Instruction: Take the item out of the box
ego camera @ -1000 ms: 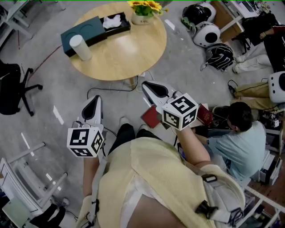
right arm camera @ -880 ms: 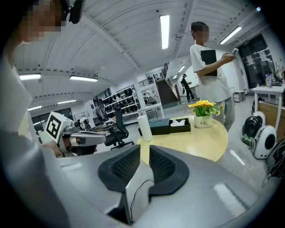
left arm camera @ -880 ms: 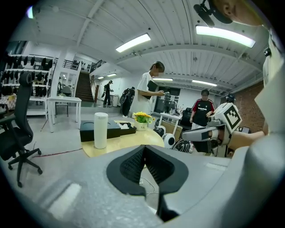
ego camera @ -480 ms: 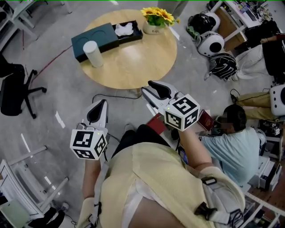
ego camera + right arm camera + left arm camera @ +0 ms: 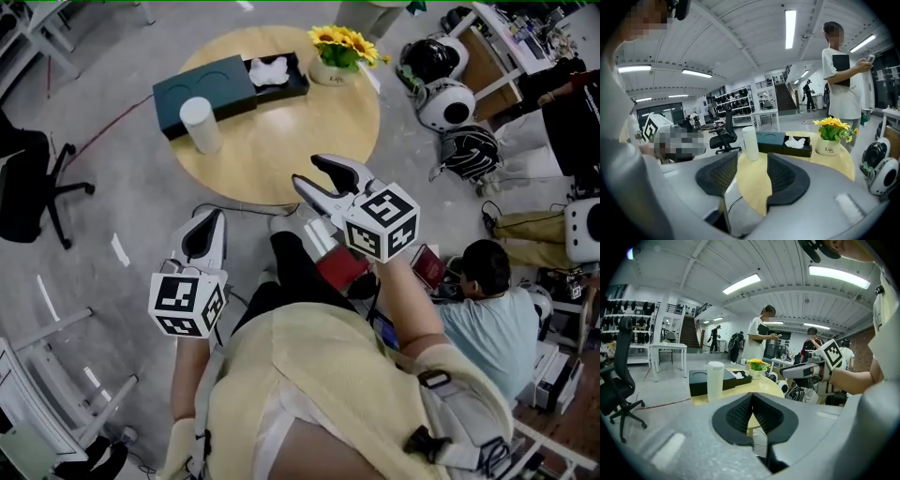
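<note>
A dark box (image 5: 278, 75) lies open at the far side of the round wooden table (image 5: 281, 150), with a white crumpled item (image 5: 270, 68) inside it. Its teal lid (image 5: 202, 92) lies beside it, and a white cylinder (image 5: 202, 124) stands in front. My right gripper (image 5: 314, 176) hovers at the table's near edge, jaws opening with nothing between them; in the right gripper view the box (image 5: 797, 146) shows beyond the right gripper (image 5: 752, 176). My left gripper (image 5: 208, 220) hangs shut over the floor, short of the table. The left gripper (image 5: 751, 408) holds nothing.
A pot of sunflowers (image 5: 339, 56) stands on the table right of the box. A black office chair (image 5: 28, 187) is at the left. Helmets (image 5: 441, 94) and a seated person (image 5: 487, 300) are on the floor to the right. A person (image 5: 843, 70) stands behind the table.
My right gripper's jaws have opened and it has moved forward to the table's near edge. The left gripper has stayed shut and low.
</note>
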The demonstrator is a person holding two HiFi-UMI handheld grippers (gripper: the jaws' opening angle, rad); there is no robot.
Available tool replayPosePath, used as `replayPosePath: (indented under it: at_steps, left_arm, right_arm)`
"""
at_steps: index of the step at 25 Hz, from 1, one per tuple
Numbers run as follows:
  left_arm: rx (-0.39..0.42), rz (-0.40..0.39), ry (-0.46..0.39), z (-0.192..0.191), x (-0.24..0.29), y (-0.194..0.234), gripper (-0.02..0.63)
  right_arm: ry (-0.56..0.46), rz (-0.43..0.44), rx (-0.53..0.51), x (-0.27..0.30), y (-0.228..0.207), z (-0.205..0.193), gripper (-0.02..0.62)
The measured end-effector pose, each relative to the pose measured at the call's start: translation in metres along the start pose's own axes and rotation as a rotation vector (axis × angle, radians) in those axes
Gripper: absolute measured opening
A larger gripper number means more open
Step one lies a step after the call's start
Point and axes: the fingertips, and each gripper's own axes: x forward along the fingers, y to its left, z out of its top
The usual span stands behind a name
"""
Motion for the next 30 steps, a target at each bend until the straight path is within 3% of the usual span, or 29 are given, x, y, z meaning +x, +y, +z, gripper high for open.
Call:
replayPosePath:
  at_steps: [17, 30]
  left_arm:
    - [-0.056, 0.061, -0.029, 0.042, 0.129, 0.019, 0.005]
    - [-0.119, 0.174, -0.014, 0.043, 0.19, 0.036, 0.009]
  right_arm:
    - [0.122, 0.124, -0.151, 0.097, -0.113, 0.042, 0.181]
    - [0.258, 0.193, -0.253, 0.17, -0.171, 0.033, 0.181]
